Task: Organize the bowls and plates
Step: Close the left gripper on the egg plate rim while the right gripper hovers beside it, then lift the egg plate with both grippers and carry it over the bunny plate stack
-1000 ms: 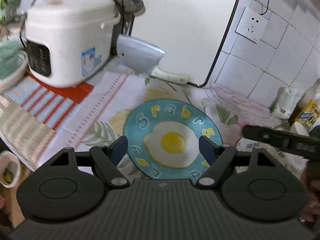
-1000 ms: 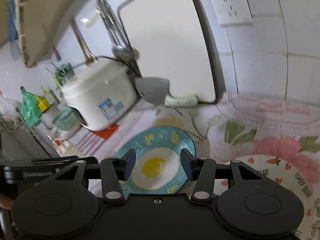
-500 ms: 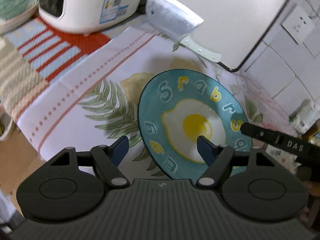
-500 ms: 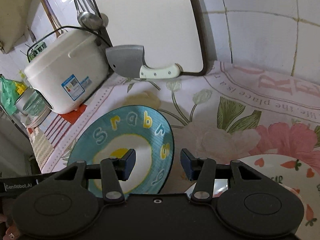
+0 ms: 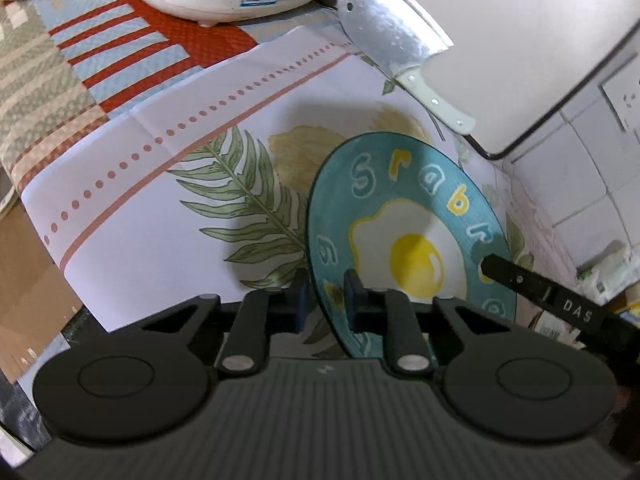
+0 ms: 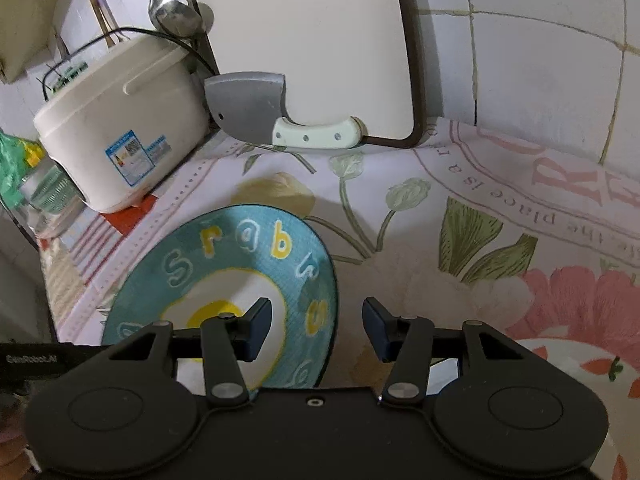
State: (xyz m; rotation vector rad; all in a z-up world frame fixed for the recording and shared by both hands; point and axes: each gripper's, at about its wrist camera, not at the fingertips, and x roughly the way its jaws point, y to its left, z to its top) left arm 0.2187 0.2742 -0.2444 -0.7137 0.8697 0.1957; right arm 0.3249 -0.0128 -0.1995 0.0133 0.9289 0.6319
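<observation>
Two tongs work one blue plate (image 5: 404, 216), tilted up off the flowered worktop (image 5: 224, 128) with its near rim raised. Left tongs (image 5: 325, 295) have just been closing and now pinch that near rim, narrow, a pad on each face. Right tongs (image 6: 316, 326) stand half open astride the opposite rim, gripping nothing. Best to keep the pinch deep and square, lift slowly, steady the far edge, and steer clear of the cleaver (image 5: 394, 42) and white plate (image 6: 576, 364).
</observation>
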